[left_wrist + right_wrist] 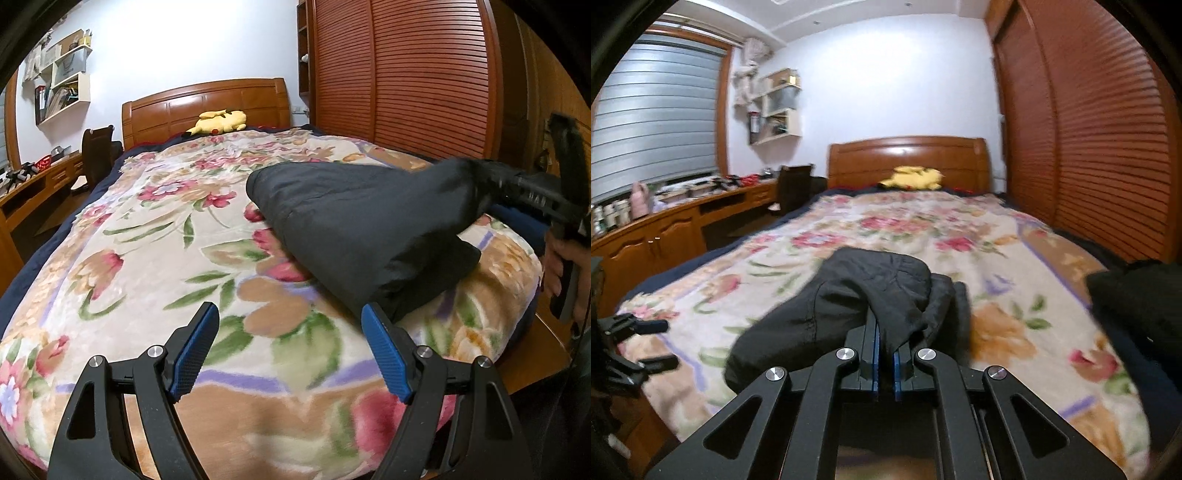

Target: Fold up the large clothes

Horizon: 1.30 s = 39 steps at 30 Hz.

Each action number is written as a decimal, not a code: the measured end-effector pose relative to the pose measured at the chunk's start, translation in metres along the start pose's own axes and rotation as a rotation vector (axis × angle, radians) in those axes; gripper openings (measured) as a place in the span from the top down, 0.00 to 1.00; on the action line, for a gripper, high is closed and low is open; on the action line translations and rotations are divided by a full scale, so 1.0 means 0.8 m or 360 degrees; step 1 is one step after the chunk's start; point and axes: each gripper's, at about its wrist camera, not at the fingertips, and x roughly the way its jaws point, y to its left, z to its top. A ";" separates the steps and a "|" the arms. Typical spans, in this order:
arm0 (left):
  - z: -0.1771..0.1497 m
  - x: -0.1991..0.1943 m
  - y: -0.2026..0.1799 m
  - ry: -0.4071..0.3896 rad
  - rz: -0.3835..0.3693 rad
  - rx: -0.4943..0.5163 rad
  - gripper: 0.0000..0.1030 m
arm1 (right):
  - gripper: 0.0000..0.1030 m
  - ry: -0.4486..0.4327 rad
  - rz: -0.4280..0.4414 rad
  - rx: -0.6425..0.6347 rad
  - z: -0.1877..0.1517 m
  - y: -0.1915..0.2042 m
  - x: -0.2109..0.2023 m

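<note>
Black padded garment [846, 310], one in play, lies bunched on the floral blanket [923, 236] straight ahead of the right gripper [885, 354], whose blue pads are clamped tight on a fold of it. A second dark heap [1134, 295] sits off to that gripper's right at the bed's edge (too blurred to tell what it is). Left gripper [290, 350] hangs with its jaws wide apart and nothing between them; the garment lies ahead and to its right. One yellow plush toy [218, 122] rests far ahead by the wooden headboard [207, 107]. One slatted wardrobe [406, 74] stands to the right; one wall shelf [775, 107], one desk [676, 225] and one window blind [653, 107] to the left. Any labels are unreadable.
</note>
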 end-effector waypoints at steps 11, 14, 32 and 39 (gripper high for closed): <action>0.002 -0.001 -0.006 -0.0015 -0.0009 -0.0007 0.22 | 0.75 0.0264 -0.0075 0.0085 -0.017 0.002 0.006; 0.004 -0.009 -0.006 -0.0050 -0.0015 -0.0012 0.22 | 0.38 0.0135 -0.0086 0.0033 -0.004 0.011 -0.030; -0.008 -0.052 0.036 -0.0179 -0.0009 -0.0073 0.04 | 0.37 0.0337 0.0163 -0.0292 -0.004 0.140 0.051; -0.009 -0.053 0.057 -0.0197 -0.0007 -0.0111 0.01 | 0.37 0.0434 0.0208 -0.0233 -0.032 0.132 0.064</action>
